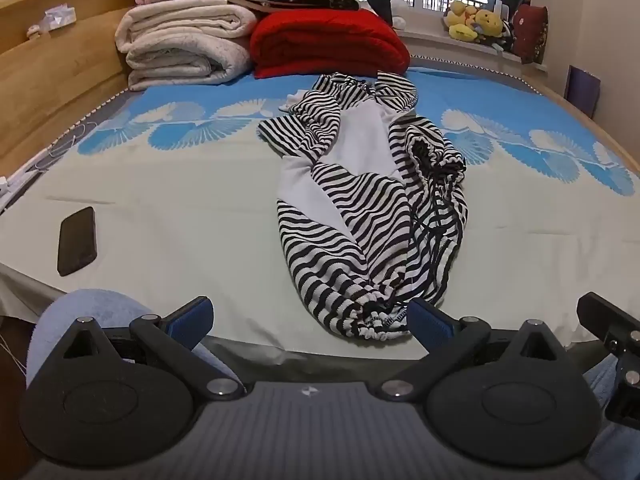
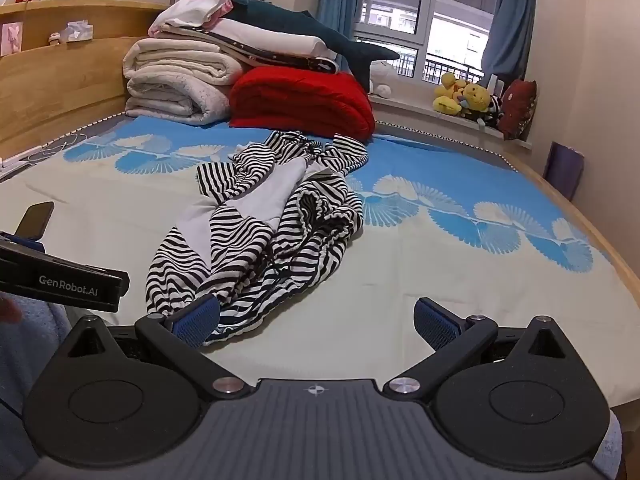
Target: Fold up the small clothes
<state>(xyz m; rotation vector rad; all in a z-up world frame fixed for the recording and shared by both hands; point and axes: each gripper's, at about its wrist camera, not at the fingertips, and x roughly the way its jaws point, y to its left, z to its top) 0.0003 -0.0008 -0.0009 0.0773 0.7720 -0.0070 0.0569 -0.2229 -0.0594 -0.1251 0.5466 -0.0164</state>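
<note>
Striped garment (image 1: 372, 216), crumpled on bed (image 1: 180, 216): soft, light, limp; grasp near hem corners; left gripper (image 1: 310, 316) and right gripper (image 2: 316, 320) jaws wide, empty.

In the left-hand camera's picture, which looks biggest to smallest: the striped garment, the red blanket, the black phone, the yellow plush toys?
1. Striped garment, though it lies nearest the camera.
2. Red blanket, farther back, so probably larger than it looks.
3. Black phone and yellow plush toys: similar, unsure.
</note>
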